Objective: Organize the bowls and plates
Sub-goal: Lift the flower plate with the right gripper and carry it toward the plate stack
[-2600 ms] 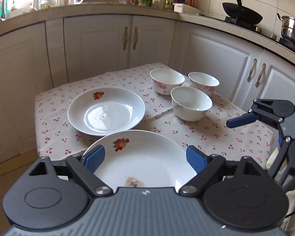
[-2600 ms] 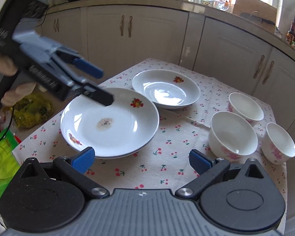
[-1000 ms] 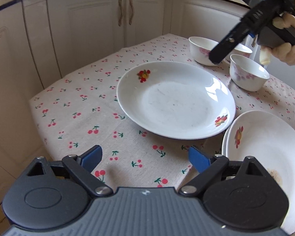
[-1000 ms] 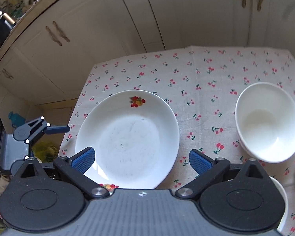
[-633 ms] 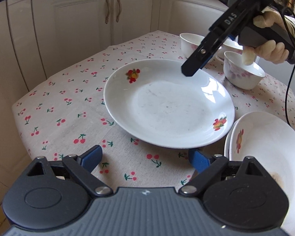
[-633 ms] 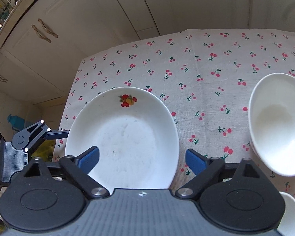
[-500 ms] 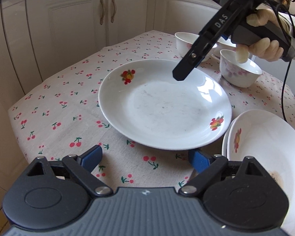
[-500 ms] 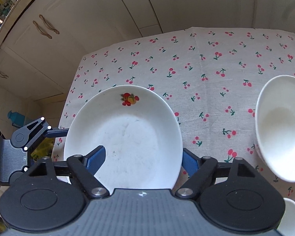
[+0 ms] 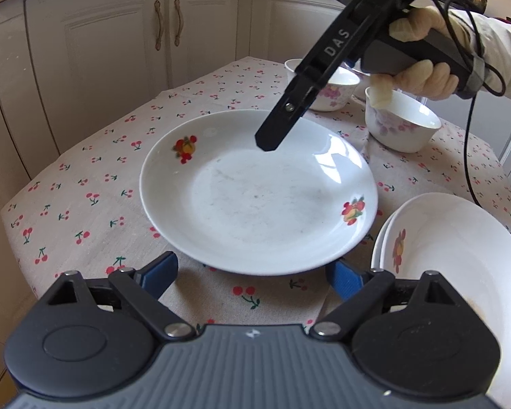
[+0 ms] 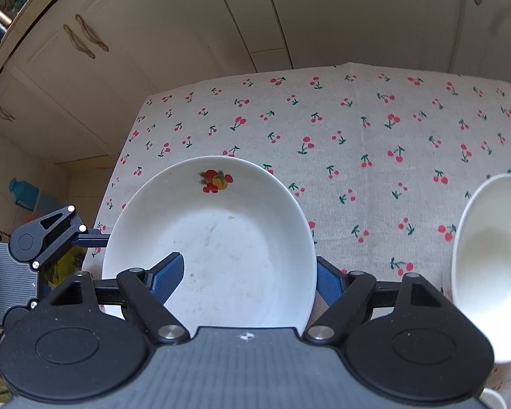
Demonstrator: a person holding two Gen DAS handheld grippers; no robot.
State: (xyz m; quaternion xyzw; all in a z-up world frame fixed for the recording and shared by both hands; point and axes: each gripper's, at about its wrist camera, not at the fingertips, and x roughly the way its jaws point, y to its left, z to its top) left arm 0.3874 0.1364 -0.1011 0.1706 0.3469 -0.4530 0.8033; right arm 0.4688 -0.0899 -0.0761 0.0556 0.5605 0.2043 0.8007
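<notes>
Now the right gripper (image 10: 248, 272) hangs over the white ceramic plate with fruit decals (image 9: 259, 191) on the cherry-print tablecloth (image 9: 95, 184); its jaws have just been closing, one blue pad above the plate, the other outside its rim, and I cannot tell if they press. Left gripper (image 9: 252, 272) stands released at the plate's near edge. Stacked plates (image 9: 460, 272) lie just beside; white floral bowls (image 9: 402, 126) sit beyond.

plate (image 9: 255, 201): white, fruit motifs | tablecloth (image 9: 95, 184): beige, red cherries
</notes>
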